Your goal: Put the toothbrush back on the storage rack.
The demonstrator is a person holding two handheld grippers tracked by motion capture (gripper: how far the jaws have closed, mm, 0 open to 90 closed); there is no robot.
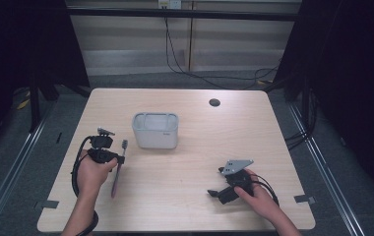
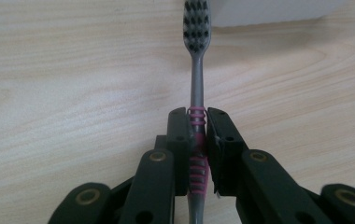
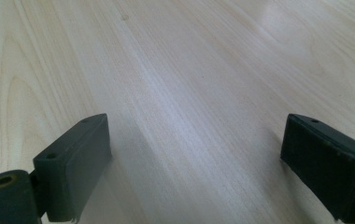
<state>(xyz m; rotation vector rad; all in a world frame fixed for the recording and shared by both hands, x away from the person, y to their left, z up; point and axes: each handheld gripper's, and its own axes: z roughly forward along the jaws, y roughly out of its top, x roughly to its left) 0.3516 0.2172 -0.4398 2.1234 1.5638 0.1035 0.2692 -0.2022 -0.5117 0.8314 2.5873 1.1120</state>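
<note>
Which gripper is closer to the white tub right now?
Left. The left gripper sits just left of the white tub and nearer the person, clamped on the toothbrush. The right gripper is open, farther off toward the table's near right.

1 toothbrush [image 1: 118,169], 1 bin [image 1: 155,130] (white)

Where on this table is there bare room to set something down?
Most of the table is bare: the right half between the white bin and the right edge, the middle strip between the two hand-held grippers, and the far edge around the small black grommet. It is crowded at the left, where the left hand-held gripper clamps the toothbrush just short of the bin.
</note>
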